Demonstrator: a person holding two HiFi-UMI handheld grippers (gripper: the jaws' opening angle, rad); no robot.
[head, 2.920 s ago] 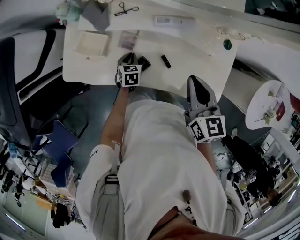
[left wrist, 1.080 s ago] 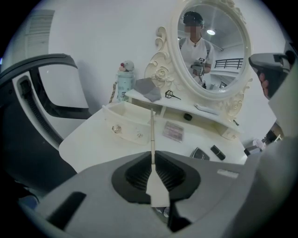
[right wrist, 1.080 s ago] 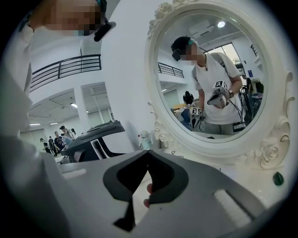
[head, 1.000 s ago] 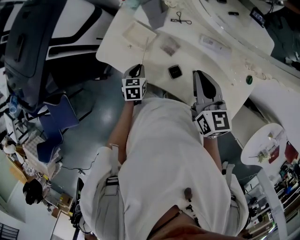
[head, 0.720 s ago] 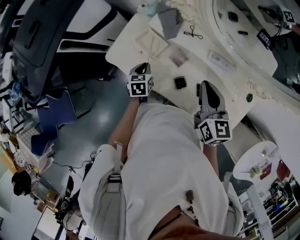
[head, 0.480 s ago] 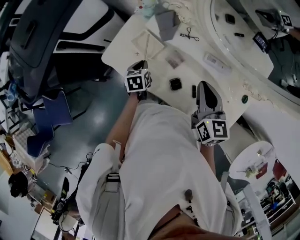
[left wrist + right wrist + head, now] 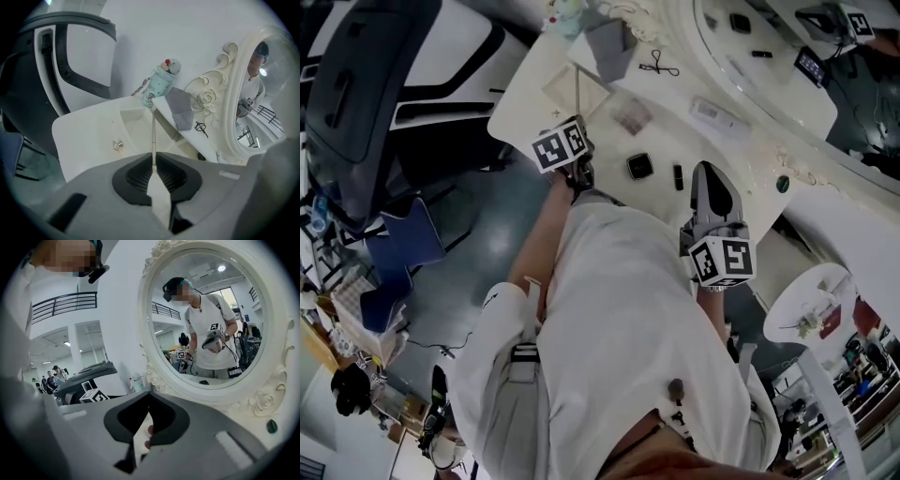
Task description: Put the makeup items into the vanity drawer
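**A:** Status at the vanity?

**B:** Person stands at the white vanity top (image 7: 523,101), oval mirror (image 7: 759,33) behind it. The shallow drawer (image 7: 133,123) is open at the table's left end and looks empty.

**A:** Grippers?

**B:** Left gripper (image 7: 153,165) has its jaws pinched on the near end of a thin stick (image 7: 153,136), some slim applicator. The stick's free end reaches out over the drawer. Can't tell whether the tip touches it. Right gripper (image 7: 149,398) is over the table edge with jaws pressed together and nothing held that I can see.

**A:** What's left out on top?

**B:** The black square compact (image 7: 639,167) and the small black lipstick tube (image 7: 678,176) just beside it, both near the front edge between the two grippers. More bits lie further back by the mirror.

**A:** Handling?

**B:** My read:
- **Stick:** very light and stiff, but slender and smooth. Held at one end it can pivot or slide in the pads, so a grip nearer the middle would be steadier.
- **Compact:** flat, hard and slick. Take it across two opposite edges.
- **Tube:** will roll. Pinch across the barrel at mid-length.
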